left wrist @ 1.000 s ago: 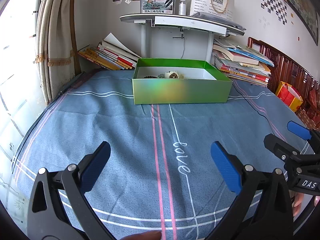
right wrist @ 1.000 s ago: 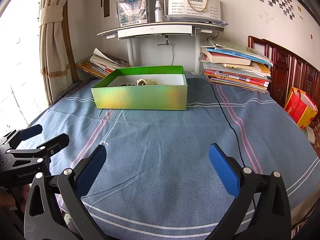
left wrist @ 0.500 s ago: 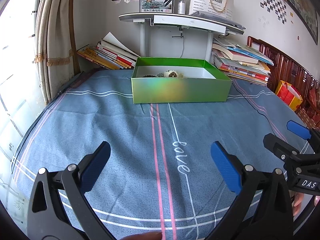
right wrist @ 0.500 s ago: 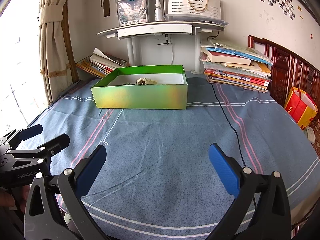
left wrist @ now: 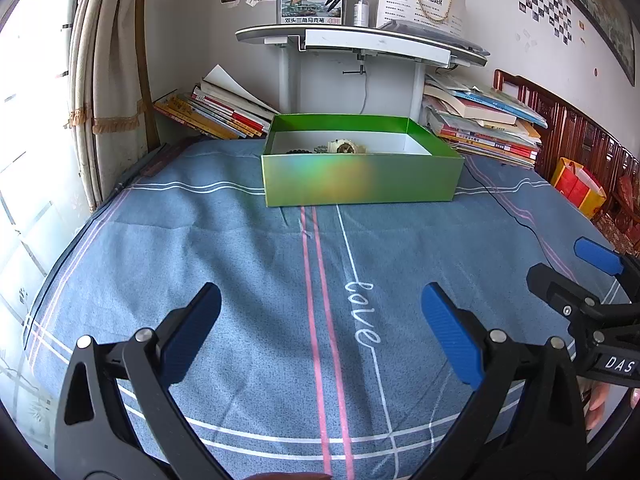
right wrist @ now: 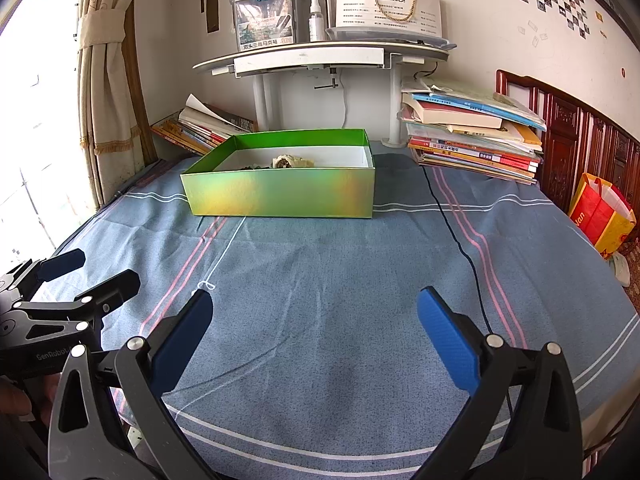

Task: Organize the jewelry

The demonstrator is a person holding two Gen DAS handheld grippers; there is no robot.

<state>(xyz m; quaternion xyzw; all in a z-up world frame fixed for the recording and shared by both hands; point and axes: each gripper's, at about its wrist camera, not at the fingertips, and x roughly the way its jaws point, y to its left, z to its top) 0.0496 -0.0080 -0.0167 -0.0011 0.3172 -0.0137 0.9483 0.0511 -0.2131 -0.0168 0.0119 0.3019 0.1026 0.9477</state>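
Observation:
A shiny green open box (left wrist: 360,178) stands at the far side of the blue bedspread; it also shows in the right wrist view (right wrist: 280,196). Inside lie a cream watch (left wrist: 345,146) and dark beads (left wrist: 300,151); the watch (right wrist: 288,161) shows in the right wrist view too. My left gripper (left wrist: 320,320) is open and empty, low over the cloth well short of the box. My right gripper (right wrist: 314,324) is open and empty, beside the left one. Each gripper appears in the other's view: the right one (left wrist: 588,280), the left one (right wrist: 84,276).
Stacks of books (left wrist: 480,128) lie right of the box and more books (left wrist: 216,112) left of it. A small white desk (left wrist: 360,40) stands behind. A black cable (right wrist: 456,240) runs across the bedspread. A curtain (left wrist: 108,80) hangs left; a red-yellow bag (right wrist: 600,216) sits right.
The left wrist view has shifted very slightly; the box sits a touch lower and left. Both grippers stay open and almost still.

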